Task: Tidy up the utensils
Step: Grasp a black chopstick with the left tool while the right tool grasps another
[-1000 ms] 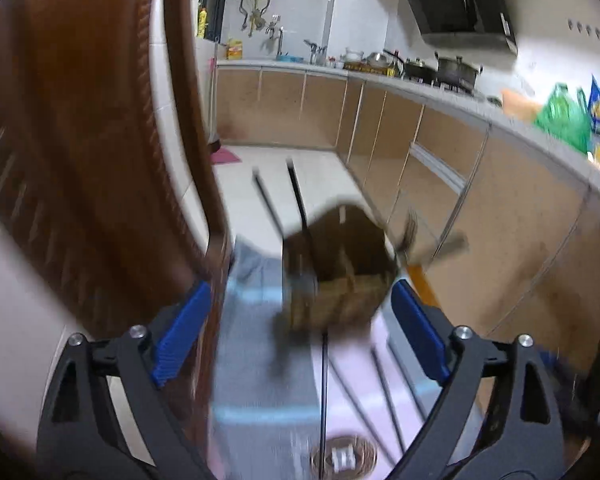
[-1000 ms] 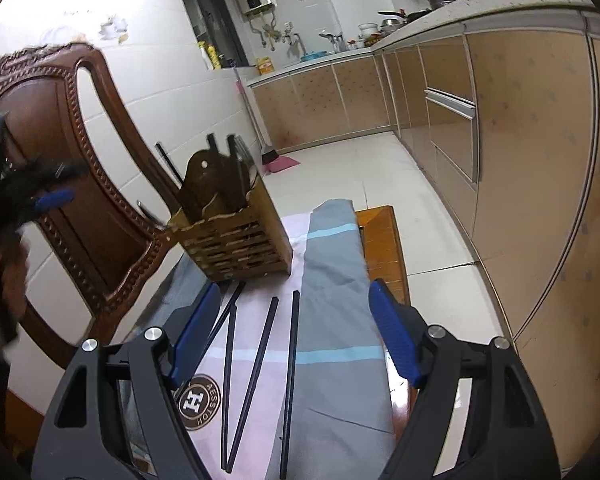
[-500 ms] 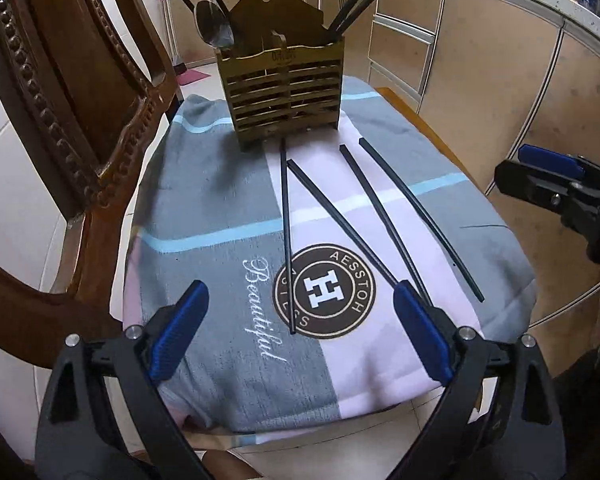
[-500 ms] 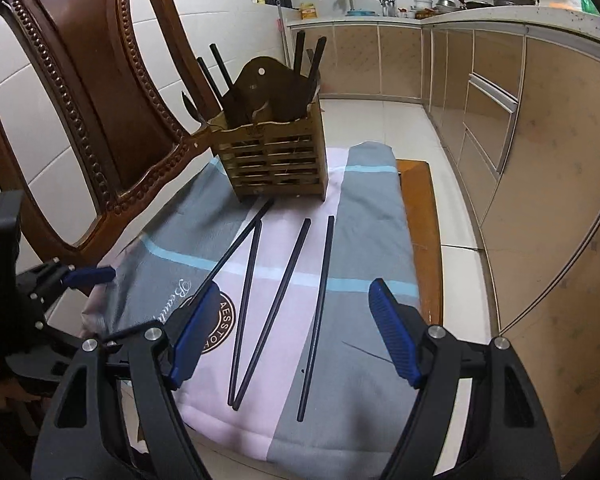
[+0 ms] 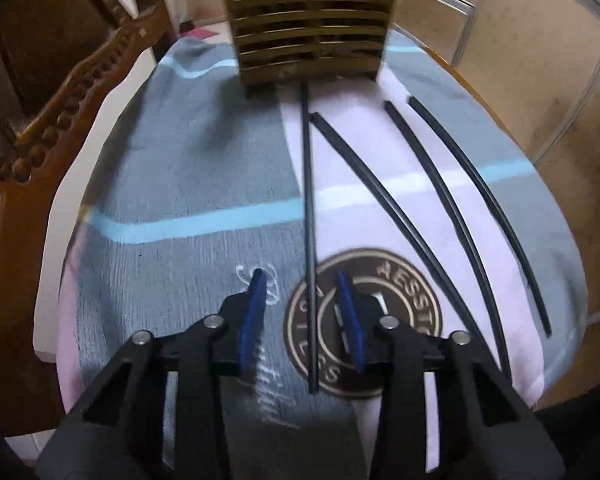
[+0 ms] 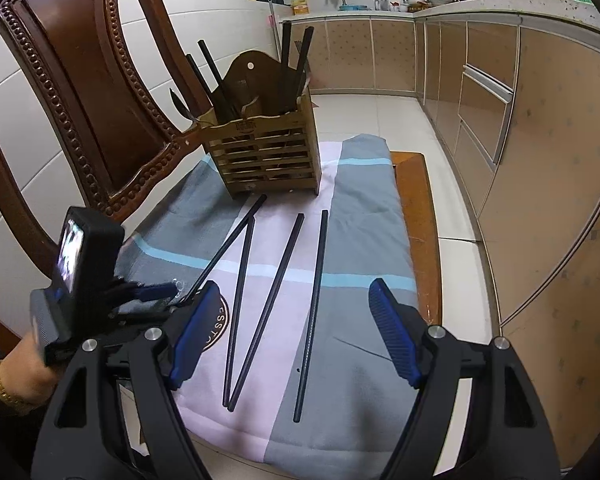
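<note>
Several black chopsticks lie loose on a grey and pink towel [image 5: 180, 168] in front of a slatted wooden utensil holder [image 5: 312, 20] [image 6: 264, 156], which has more chopsticks and a spoon standing in it. My left gripper [image 5: 300, 280] is low over the towel's logo, its jaws closing around the leftmost chopstick [image 5: 308, 208]. That stick runs between the blue pads, which do not press on it. My right gripper [image 6: 294, 292] hangs open over the near ends of the other chopsticks [image 6: 272, 304], holding nothing. In the right wrist view the left gripper [image 6: 156, 292] shows at the left.
The towel covers the seat of a carved wooden chair, whose back [image 6: 92, 80] rises at the left. A bare strip of the seat [image 6: 416, 208] shows at the right. Kitchen cabinets [image 6: 540, 160] run along the right side, and a person's hand [image 6: 24, 360] holds the left gripper.
My left gripper has dropped down close to the towel and its jaws have narrowed around the leftmost chopstick. The right gripper tilted down early on and has since held still.
</note>
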`<move>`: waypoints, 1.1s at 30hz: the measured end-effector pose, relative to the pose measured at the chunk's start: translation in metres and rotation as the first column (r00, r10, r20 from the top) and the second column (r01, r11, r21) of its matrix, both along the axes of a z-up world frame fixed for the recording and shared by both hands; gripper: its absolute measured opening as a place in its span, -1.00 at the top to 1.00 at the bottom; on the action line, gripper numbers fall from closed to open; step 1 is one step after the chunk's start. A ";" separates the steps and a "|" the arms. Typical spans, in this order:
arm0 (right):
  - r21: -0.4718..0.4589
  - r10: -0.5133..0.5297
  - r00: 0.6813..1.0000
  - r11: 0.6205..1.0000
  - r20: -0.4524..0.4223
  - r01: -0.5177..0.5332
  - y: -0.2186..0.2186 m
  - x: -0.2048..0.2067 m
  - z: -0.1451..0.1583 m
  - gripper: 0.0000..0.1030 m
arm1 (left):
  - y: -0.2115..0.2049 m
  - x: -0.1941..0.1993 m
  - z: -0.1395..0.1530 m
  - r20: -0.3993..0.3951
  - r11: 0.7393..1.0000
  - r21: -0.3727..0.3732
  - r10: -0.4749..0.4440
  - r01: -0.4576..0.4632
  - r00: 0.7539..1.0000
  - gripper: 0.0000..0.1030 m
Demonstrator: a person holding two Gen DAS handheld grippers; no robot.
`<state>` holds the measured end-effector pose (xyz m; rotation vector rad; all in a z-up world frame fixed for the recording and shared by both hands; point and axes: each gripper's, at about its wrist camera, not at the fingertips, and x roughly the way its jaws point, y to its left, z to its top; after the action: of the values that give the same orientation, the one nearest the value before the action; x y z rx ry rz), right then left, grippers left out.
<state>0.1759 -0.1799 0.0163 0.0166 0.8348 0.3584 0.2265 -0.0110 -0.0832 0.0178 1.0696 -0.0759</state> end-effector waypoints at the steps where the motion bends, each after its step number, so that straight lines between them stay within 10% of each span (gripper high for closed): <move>1: 0.000 0.003 1.000 1.000 -0.001 -0.003 0.000 0.000 0.000 -0.46 | 0.001 0.001 0.000 -0.006 1.000 -0.001 0.014 -0.014 1.000 0.89; 15: -0.013 0.020 0.999 1.000 -0.032 -0.021 0.001 0.003 -0.005 -0.46 | -0.011 -0.068 -0.002 0.019 0.996 0.000 0.086 -0.086 0.996 0.87; 19: -0.031 0.021 0.999 0.999 -0.031 -0.022 0.005 0.003 -0.007 -0.46 | -0.012 -0.064 0.014 0.069 0.997 -0.002 0.079 -0.079 0.994 -0.48; 25: -0.094 0.013 0.999 0.995 -0.048 -0.018 0.013 0.024 -0.018 -0.46 | -0.004 -0.016 0.034 0.097 0.996 0.004 0.086 -0.087 0.992 -0.43; 33: -0.136 -0.019 0.986 0.991 -0.168 -0.005 0.019 0.090 -0.063 -0.22 | 0.002 0.057 -0.001 -0.019 0.995 0.032 0.096 -0.095 0.995 0.17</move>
<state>0.2662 -0.1604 -0.0462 -0.0776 1.0261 0.2956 0.2833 -0.0086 -0.0839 -0.0063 1.0906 0.0267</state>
